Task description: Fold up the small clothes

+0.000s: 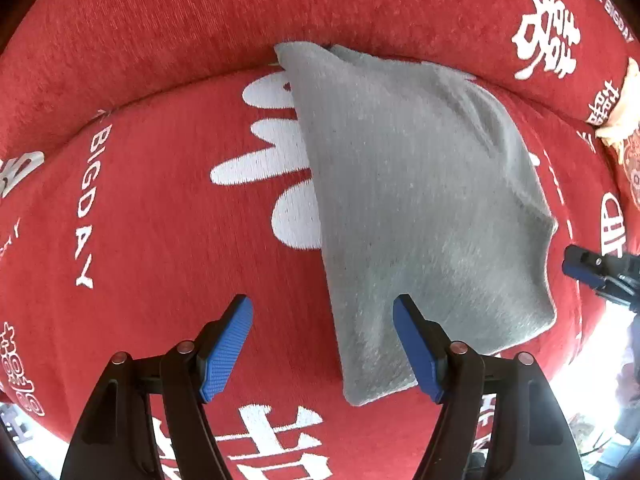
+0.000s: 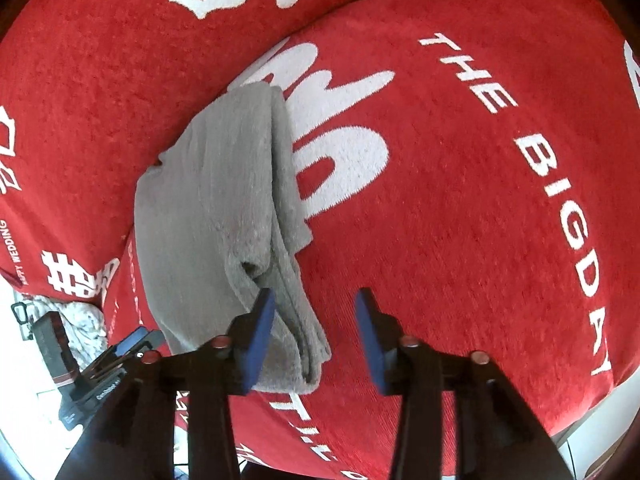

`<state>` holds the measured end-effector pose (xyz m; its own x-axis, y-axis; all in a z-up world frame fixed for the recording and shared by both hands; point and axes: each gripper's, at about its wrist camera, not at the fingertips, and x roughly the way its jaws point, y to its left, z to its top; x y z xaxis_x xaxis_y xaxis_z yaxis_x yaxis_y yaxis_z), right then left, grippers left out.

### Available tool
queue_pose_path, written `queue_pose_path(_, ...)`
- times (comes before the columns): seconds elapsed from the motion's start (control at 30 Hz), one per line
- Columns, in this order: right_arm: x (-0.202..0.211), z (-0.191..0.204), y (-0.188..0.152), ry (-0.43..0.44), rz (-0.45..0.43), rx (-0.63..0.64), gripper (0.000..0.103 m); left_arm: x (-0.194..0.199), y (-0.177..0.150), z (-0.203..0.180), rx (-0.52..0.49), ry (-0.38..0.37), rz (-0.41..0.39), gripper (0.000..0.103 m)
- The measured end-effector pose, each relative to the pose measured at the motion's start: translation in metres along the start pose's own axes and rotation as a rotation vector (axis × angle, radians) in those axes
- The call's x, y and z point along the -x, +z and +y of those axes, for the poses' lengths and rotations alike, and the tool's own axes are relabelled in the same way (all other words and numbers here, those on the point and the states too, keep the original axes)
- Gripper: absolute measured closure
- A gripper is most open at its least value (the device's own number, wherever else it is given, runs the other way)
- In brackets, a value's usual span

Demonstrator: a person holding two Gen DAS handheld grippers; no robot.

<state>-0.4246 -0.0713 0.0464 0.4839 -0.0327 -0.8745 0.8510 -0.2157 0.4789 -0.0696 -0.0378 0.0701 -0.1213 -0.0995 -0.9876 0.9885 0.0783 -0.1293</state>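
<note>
A small grey knit garment (image 1: 420, 208) lies folded on a red sofa cushion (image 1: 152, 220) with white lettering. It also shows in the right wrist view (image 2: 224, 216), folded in layers. My left gripper (image 1: 322, 344) is open and empty, with the near corner of the garment between its blue pads. My right gripper (image 2: 316, 336) is open and empty, its left pad over the garment's near end. The right gripper also shows at the right edge of the left wrist view (image 1: 596, 270). The left gripper shows at the lower left of the right wrist view (image 2: 132, 344).
The red sofa backrest (image 1: 200, 20) rises behind the garment. A cream and red cushion (image 1: 628, 120) sits at the far right. The seat's front edge (image 2: 580, 412) drops off to a bright floor. White fabric (image 2: 80, 316) lies at the lower left.
</note>
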Motion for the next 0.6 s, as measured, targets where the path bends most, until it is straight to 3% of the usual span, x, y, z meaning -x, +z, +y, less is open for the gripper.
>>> queue_pose_path(0.07,0.0,0.0,0.002,0.006,0.002,-0.004,0.056,0.003,0.006,0.0,0.006,0.004,-0.013,0.026)
queue_pose_path(0.1,-0.001,0.001,0.004,0.01,0.004,-0.005,0.055,0.004,0.008,0.0,0.006,0.012,-0.021,0.018)
queue_pose_path(0.13,-0.001,0.001,0.005,0.011,0.006,-0.005,0.052,0.005,0.01,-0.001,0.008,0.02,-0.027,0.0)
queue_pose_path(0.37,-0.004,0.002,0.014,0.01,0.015,0.0,0.038,0.001,0.018,-0.003,0.042,0.021,-0.016,0.0)
queue_pose_path(0.6,-0.009,0.003,0.024,0.038,0.031,-0.004,0.037,-0.005,0.023,0.006,0.078,0.037,-0.003,0.0)
